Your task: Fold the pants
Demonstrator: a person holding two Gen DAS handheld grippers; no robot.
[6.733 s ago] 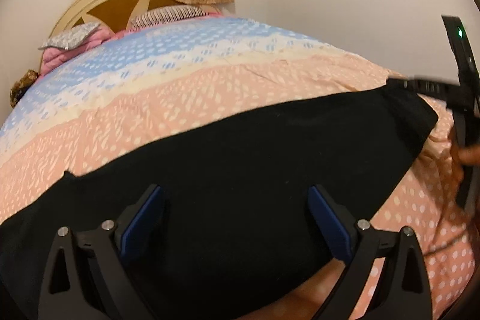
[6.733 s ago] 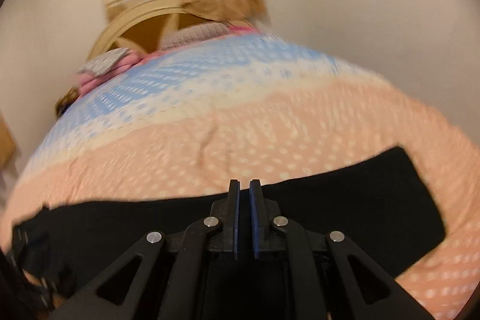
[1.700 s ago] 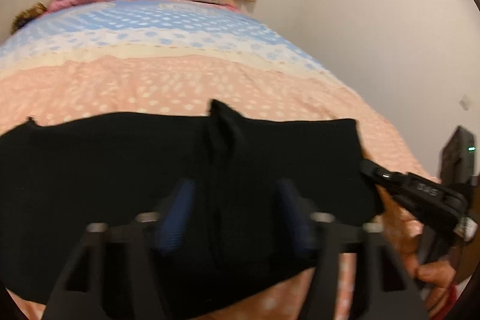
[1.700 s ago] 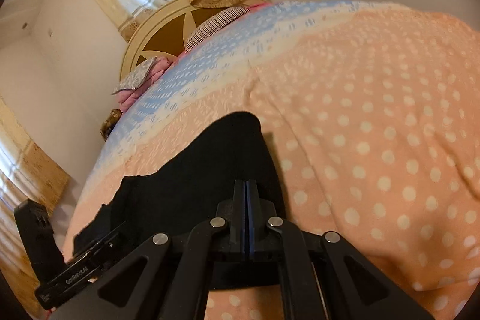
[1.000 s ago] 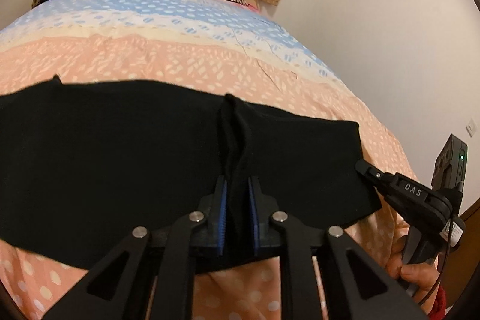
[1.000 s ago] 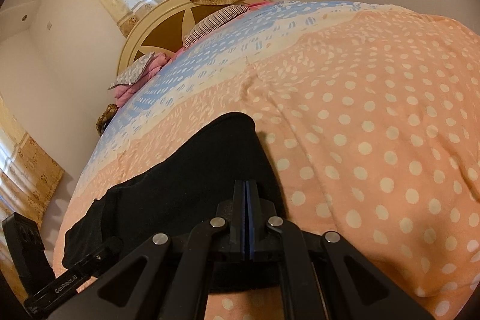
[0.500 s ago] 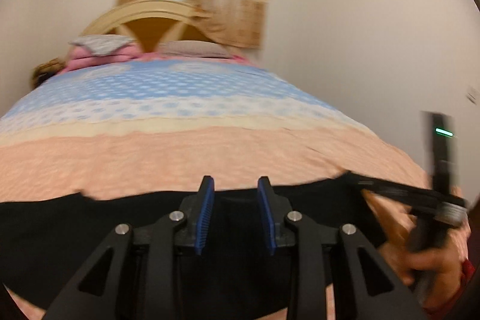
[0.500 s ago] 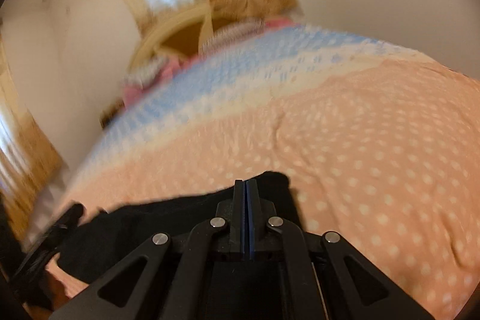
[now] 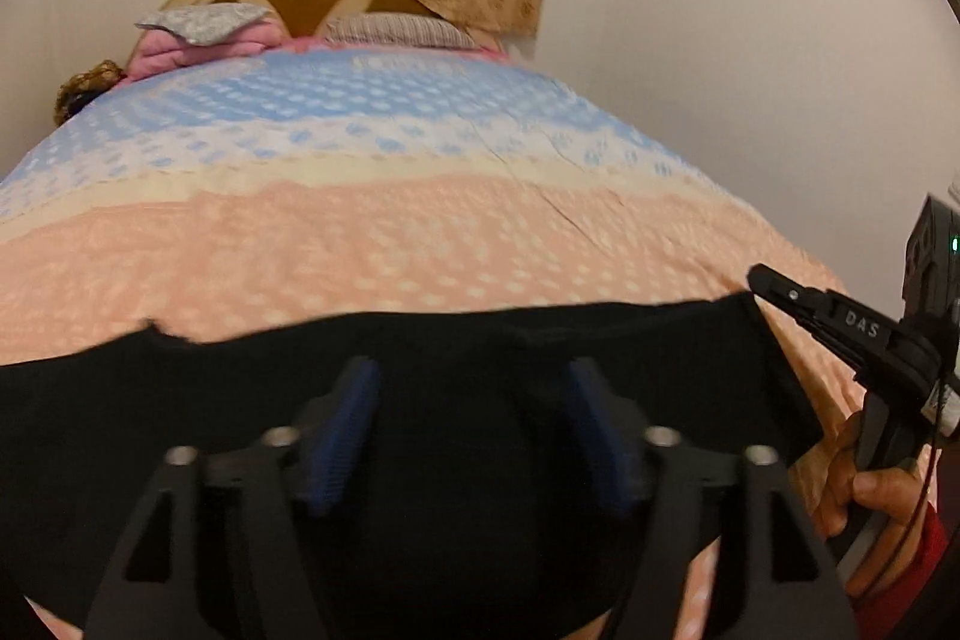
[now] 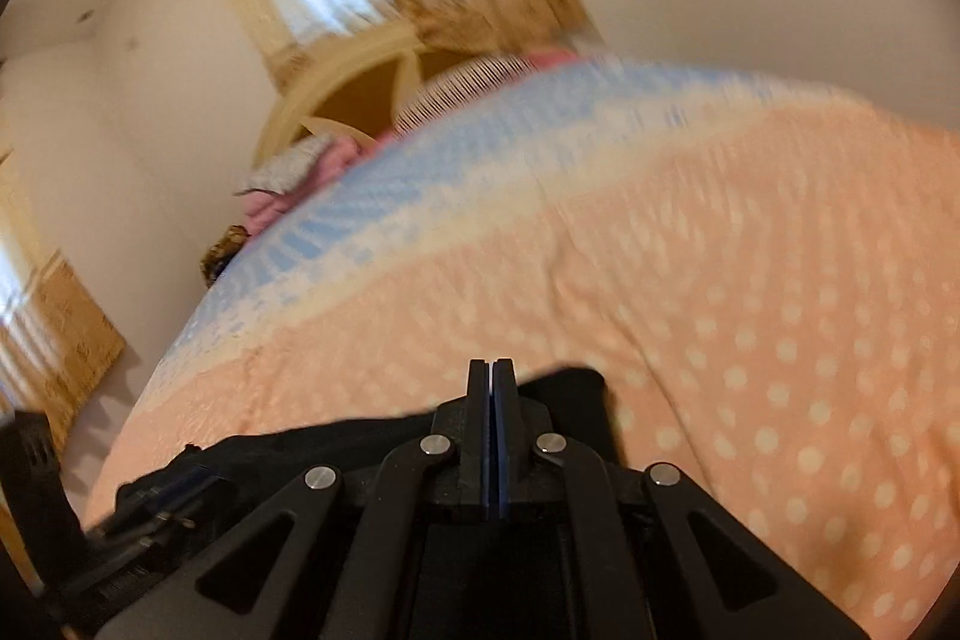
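Spotted bedspread (image 9: 420,244) carries the black pants (image 9: 180,400) along its near edge. My left gripper (image 9: 474,418) is opening, letting go; my right gripper (image 10: 492,436) is clamped, whether on cloth I cannot tell. Next, I judge, regrasp for another fold.

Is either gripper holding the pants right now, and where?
Left gripper: nothing, jaws opening over the pants. Right gripper: shut; any hold cannot be told.

Black pants (image 9: 252,400) on seemingly dotted bedspread (image 9: 420,250)
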